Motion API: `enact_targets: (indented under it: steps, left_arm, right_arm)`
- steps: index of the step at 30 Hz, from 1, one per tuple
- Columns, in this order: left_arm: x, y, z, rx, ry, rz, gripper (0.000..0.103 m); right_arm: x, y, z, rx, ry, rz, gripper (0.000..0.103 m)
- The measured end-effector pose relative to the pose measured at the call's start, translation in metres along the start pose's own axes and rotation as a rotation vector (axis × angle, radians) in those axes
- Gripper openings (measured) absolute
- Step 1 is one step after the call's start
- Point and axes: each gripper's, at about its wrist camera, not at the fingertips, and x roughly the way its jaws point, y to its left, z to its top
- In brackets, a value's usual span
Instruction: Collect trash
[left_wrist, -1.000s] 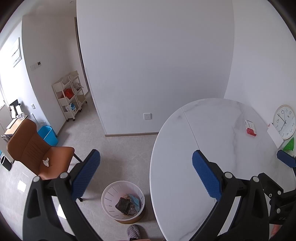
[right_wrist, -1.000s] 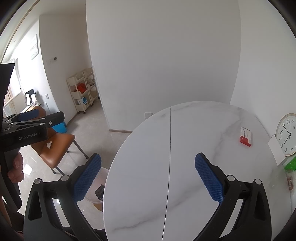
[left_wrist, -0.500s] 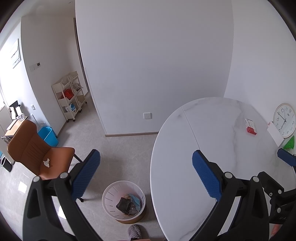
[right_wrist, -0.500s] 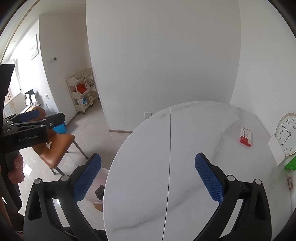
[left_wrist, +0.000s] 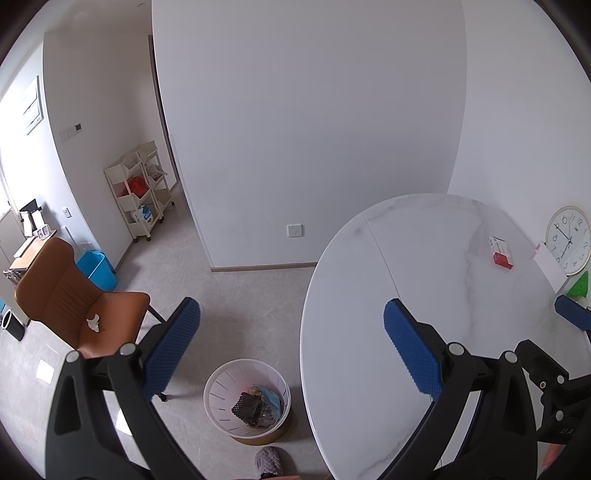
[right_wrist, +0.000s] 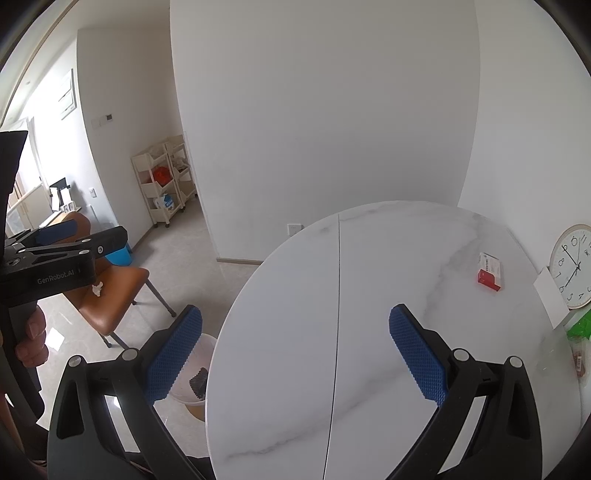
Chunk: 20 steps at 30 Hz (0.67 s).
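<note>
Nearest, the left gripper hangs above the floor at the edge of the table, its blue pads spread wide with nothing between them. The right gripper is held over the marble table, its jaws likewise wide and empty. Just below the left gripper, a white wastebasket stands on the floor right beside the table's edge; inside it lie a black mesh-patterned piece, something light blue and some other scraps too small to make out. In the right wrist view, only part of the wastebasket shows, behind the left finger and the table rim. A grey slipper shows at the bottom edge, next to the wastebasket.

Farther left, a crumpled white scrap lies on the seat of a brown chair, well apart from the wastebasket. Behind the chair sits a blue bin; its contents cannot be seen. On the far side of the table lies a red-and-white box, and near it a clock leans at the wall with something green below it. Against the far wall stands a cream shelf cart, with a red item on a middle tier and a white-and-blue pack lower down.
</note>
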Motion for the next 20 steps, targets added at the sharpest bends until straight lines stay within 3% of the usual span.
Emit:
enact_targets:
  steps: [20]
  left_arm:
    - [0.004,0.015,-0.001,0.002,0.015,0.006,0.095]
  right_arm:
    - [0.001,0.002,-0.001,0.005,0.01,0.012,0.101]
